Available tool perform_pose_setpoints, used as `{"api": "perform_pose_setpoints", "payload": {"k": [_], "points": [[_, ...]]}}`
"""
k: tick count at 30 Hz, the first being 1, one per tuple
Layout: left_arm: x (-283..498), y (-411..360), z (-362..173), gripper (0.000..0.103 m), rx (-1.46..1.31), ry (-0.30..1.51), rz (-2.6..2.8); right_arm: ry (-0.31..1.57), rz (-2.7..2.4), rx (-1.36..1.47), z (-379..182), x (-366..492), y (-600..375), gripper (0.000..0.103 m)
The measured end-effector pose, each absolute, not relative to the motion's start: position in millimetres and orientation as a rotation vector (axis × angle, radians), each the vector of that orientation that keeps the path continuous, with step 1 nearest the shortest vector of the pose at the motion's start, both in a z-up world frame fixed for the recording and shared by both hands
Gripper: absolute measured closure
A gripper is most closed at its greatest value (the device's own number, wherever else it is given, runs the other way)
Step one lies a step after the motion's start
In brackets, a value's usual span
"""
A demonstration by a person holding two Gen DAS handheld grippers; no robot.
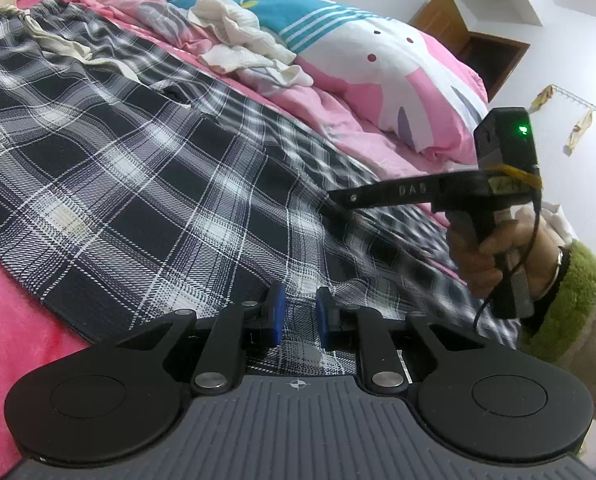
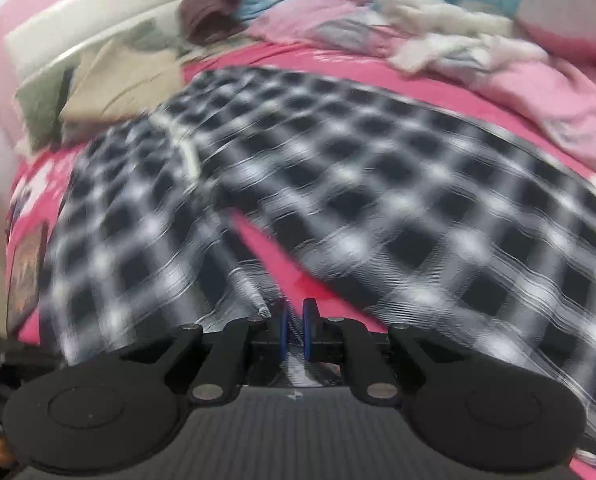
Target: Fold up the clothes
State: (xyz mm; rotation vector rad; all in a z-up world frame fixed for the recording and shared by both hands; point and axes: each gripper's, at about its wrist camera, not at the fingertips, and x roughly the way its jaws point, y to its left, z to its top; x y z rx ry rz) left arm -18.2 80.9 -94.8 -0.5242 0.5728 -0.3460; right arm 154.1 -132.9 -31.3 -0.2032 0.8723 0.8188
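A black-and-white plaid garment lies spread over the pink bed. My left gripper hovers low over its near edge. The blue pads stand a little apart, and plaid cloth shows in the gap. In the left wrist view, a hand holds my right gripper at the right, its tip down on the cloth. In the blurred right wrist view, my right gripper is shut on a pinch of the plaid garment, which runs between the pads. A strip of pink sheet shows in a gap just ahead.
A crumpled white garment lies on the pink quilt beyond the plaid. A pink, white and teal pillow sits behind it. Beige folded cloth and a brown item lie near the white bed edge.
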Motion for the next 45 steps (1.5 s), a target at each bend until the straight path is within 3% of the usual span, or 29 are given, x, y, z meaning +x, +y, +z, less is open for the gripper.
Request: {"api": "perform_pose_setpoints", "payload": {"k": [6, 10, 16, 25, 27, 28, 36, 39, 41, 45], "points": [[-17.9, 80.7, -94.5, 0.086, -0.524, 0.573, -0.344, 0.833, 0.845, -0.263, -29.8, 141.1, -123.4, 0.094], [-18.0, 80.6, -94.8, 0.086, -0.522, 0.572, -0.344, 0.837, 0.855, -0.246, -31.6, 148.5, -119.7, 0.084], [-18.6, 81.1, -95.0, 0.086, -0.524, 0.573, -0.344, 0.887, 0.919, -0.159, -35.3, 168.1, -110.5, 0.08], [-18.2, 80.8, -94.0, 0.086, -0.53, 0.575, -0.343, 0.889, 0.929, -0.256, -43.2, 167.1, -87.9, 0.078], [-18.0, 80.5, -93.8, 0.086, -0.53, 0.575, -0.342, 0.851, 0.912, -0.289, -42.5, 162.1, -84.6, 0.084], [-17.8, 80.4, -93.7, 0.086, -0.529, 0.575, -0.342, 0.819, 0.894, -0.309, -40.0, 159.4, -83.8, 0.097], [-18.2, 79.4, -93.9, 0.086, -0.527, 0.575, -0.34, 0.687, 0.749, -0.432, -40.1, 157.6, -71.3, 0.096], [-18.0, 79.2, -93.8, 0.086, -0.527, 0.576, -0.34, 0.701, 0.725, -0.411, -44.3, 163.2, -73.0, 0.089], [-17.9, 79.1, -93.8, 0.086, -0.526, 0.576, -0.34, 0.677, 0.706, -0.334, -28.2, 164.4, -92.0, 0.075], [-17.7, 78.9, -93.7, 0.086, -0.526, 0.577, -0.339, 0.639, 0.611, -0.174, 8.1, 168.8, -158.3, 0.072]]}}
